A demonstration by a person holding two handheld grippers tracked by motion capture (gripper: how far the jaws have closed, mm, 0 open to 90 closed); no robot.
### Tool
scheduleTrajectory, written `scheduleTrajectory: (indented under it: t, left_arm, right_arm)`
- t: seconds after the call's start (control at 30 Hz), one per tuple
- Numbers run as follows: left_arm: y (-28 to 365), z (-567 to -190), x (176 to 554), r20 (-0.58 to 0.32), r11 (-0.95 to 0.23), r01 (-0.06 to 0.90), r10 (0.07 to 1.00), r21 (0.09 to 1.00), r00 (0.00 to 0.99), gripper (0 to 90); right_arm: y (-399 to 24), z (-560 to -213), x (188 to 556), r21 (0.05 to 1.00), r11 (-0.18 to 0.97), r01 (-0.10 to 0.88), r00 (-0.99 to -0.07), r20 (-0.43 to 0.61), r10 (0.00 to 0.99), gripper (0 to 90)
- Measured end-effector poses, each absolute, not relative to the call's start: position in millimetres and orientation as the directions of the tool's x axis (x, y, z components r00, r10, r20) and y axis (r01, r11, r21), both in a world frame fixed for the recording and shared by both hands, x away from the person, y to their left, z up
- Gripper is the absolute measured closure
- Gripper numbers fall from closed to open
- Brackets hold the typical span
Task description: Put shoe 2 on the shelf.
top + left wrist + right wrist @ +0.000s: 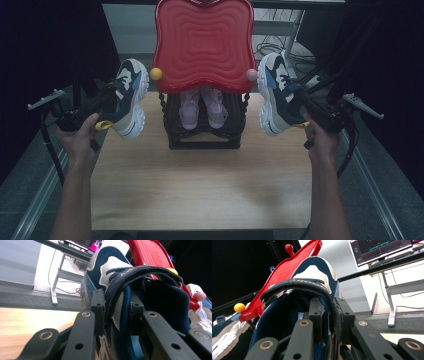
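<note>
Left sneaker (129, 100) navy, cream, white sole; right sneaker (276, 95) same. Tray (203, 42) red, concentric ridges. Small shoes (202, 107) pink. Rack (204, 131) black. Table (200, 180) light wood.

- Left sneaker (129, 100): navy mesh, white and cream panels, thick white sole, navy strap over the tongue. Pinched by its collar in my left fingers (98, 305), clear of the tabletop (200, 185), toe up, sole turned outward.
- Right sneaker (276, 95): matching pair, same colours and strap. Collar clamped in my right fingers (315, 312), held aloft, toe up, sole facing inward.
</note>
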State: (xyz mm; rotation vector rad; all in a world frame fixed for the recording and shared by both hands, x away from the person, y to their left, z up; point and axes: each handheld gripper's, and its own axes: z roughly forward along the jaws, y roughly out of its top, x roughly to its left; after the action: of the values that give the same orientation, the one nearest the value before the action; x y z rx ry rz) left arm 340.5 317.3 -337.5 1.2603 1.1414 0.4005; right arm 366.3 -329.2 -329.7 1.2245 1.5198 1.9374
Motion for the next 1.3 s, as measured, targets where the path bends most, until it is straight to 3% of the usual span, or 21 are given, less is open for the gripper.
scheduleTrajectory:
  t: [1.3]
  left_arm:
    - [315.4, -268.9, 357.0, -0.42, 0.347, 0.235, 0.755, 0.908, 0.503, 73.6]
  right_arm:
    - [-330.1, -276.7, 382.1, 0.906, -0.39, 0.162, -0.567, 0.409, 0.715, 77.7]
